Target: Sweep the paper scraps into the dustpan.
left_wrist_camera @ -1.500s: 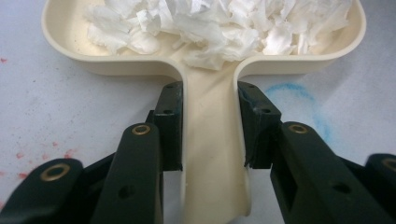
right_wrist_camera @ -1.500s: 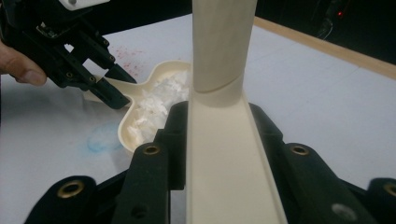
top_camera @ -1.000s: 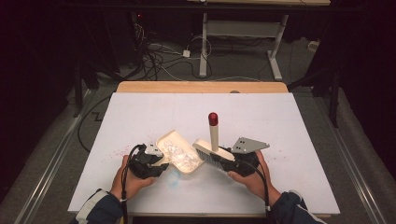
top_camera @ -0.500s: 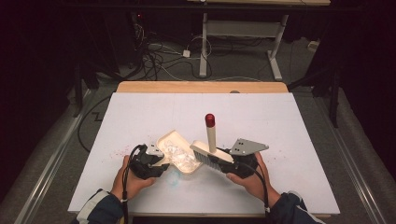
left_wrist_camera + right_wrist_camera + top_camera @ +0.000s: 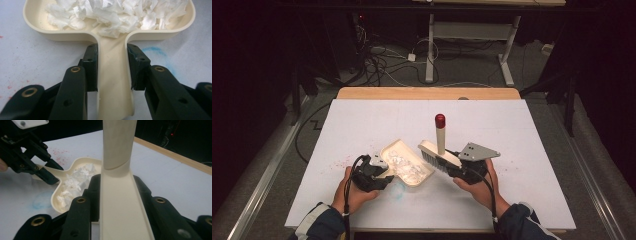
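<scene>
Two grippers at work near the front of the white table point(image 5: 522, 130), and both have something in their jaws. The left gripper point(image 5: 112, 67) is clamped on the handle of the cream dustpan point(image 5: 112, 100), jaws pressed against either side of it. The pan lies flat on the table, its tray heaped with white paper scraps point(image 5: 117, 15). Over to the right gripper point(image 5: 116, 195): closed around the cream brush point(image 5: 440, 150), whose red-tipped handle points up and away from the person. Its bristle head sits just beside the open end of the dustpan, close enough that I can't tell if they touch. There's a faint blue smudge point(image 5: 398, 189) on the table in front of the pan, and red specks point(image 5: 339, 162) scattered off to the left
</scene>
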